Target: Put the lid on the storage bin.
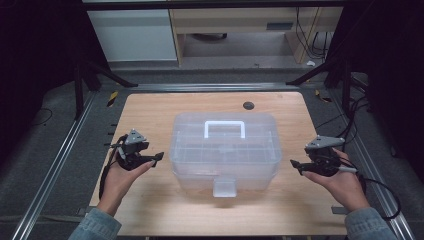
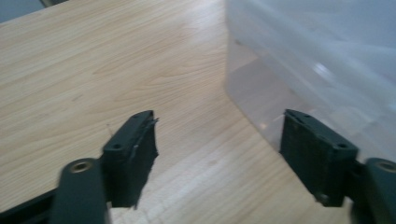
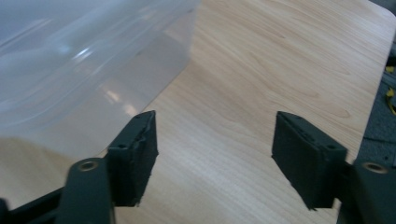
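A clear plastic storage box [image 1: 224, 150] with a white handle [image 1: 224, 129] on its lid and a front latch [image 1: 224, 187] sits in the middle of the wooden table [image 1: 150, 110]. My left gripper [image 1: 159, 158] is held open just left of the box, apart from it, jaws empty. In the left gripper view the box wall [image 2: 317, 60] fills the upper right, beyond the left gripper [image 2: 219, 154]. My right gripper [image 1: 295, 166] is open to the right of the box, also empty. In the right gripper view the box [image 3: 84, 60] lies at upper left, past the right gripper [image 3: 215, 158].
A dark round grommet [image 1: 248, 105] sits near the table's far edge. Metal rails [image 1: 55, 165] run along both sides of the table. Cables [image 1: 385, 190] trail from the right gripper over the table's right edge. Bare wood lies in front of the box.
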{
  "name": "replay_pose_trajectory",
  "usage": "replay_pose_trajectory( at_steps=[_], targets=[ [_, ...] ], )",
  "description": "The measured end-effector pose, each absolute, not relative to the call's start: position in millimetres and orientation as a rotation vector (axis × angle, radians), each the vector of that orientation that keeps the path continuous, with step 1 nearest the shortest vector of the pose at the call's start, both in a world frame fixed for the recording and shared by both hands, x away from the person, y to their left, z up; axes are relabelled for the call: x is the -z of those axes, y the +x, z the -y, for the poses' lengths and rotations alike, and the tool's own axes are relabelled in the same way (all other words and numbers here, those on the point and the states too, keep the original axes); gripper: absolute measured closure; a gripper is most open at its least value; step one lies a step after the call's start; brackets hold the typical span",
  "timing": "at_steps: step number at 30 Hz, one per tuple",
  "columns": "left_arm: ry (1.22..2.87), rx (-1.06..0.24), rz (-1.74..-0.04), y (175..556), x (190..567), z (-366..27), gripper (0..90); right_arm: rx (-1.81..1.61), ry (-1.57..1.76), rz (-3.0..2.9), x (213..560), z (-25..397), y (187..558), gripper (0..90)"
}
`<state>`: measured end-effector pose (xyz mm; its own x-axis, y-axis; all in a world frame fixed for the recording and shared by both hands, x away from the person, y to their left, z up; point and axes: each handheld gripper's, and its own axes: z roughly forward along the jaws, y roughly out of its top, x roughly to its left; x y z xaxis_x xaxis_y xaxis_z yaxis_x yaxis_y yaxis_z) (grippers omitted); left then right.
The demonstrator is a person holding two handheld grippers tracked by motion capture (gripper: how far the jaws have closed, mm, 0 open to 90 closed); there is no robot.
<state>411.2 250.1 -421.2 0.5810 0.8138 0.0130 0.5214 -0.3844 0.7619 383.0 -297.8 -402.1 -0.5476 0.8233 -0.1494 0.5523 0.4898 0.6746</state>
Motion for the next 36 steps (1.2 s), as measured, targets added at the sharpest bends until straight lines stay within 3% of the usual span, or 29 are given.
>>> replay_pose_trajectory(
  at_steps=[8, 19, 28, 36],
  targets=[
    [2.140, -0.544, -1.178, 434, 437, -257, 4.5, -0.787, 1.279, -2.183, 412, 301, 413, 19.8],
    [2.143, -0.536, -1.150, 455, 457, -267, 5.0, -0.754, 1.390, -2.156, 439, 304, 440, 18.5],
    [2.162, -0.553, -1.217, 481, 481, -269, 5.1, -0.711, 1.439, -2.126, 461, 310, 467, 23.9],
    [2.104, -0.574, -1.264, 497, 497, -271, 5.1, -0.751, 1.494, -2.100, 479, 312, 494, 20.2]
  ],
)
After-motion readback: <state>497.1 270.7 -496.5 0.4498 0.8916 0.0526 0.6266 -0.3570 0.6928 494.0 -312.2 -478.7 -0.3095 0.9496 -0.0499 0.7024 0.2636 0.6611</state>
